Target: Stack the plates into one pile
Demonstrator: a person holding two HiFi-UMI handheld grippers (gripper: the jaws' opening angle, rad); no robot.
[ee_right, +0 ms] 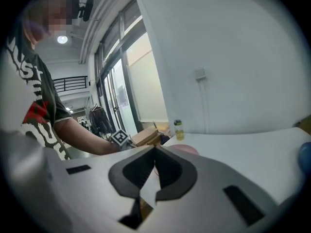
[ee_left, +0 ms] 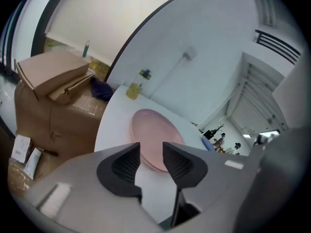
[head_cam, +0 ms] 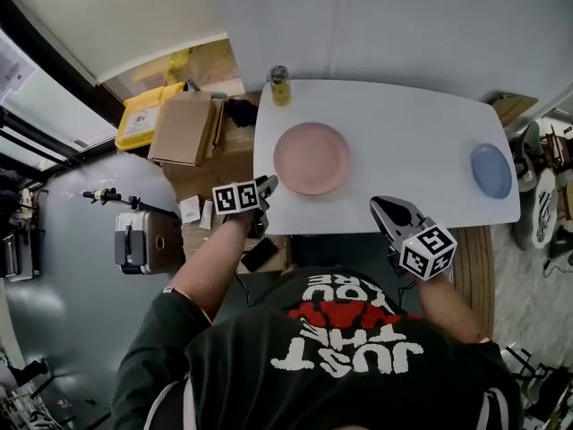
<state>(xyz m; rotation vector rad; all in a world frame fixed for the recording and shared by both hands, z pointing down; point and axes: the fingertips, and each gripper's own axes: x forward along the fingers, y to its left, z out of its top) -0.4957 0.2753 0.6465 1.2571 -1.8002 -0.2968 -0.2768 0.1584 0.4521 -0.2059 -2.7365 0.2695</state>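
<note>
A pink plate (head_cam: 312,158) lies on the white table (head_cam: 403,124), left of the middle. A smaller blue plate (head_cam: 491,170) rests alone near the table's right end. My left gripper (head_cam: 266,186) hovers at the table's front left corner, just short of the pink plate (ee_left: 153,127); its jaws (ee_left: 151,152) stand open with nothing between them. My right gripper (head_cam: 392,211) is held over the front edge, between the two plates, shut and empty (ee_right: 155,150). In the right gripper view the pink plate (ee_right: 188,150) shows just past the tips and the blue plate (ee_right: 306,157) at the far right.
A yellow bottle (head_cam: 280,85) stands at the table's back left corner. Cardboard boxes (head_cam: 192,133) and a yellow bin (head_cam: 143,115) are stacked left of the table, with a case (head_cam: 143,240) on the floor. A wall runs behind the table.
</note>
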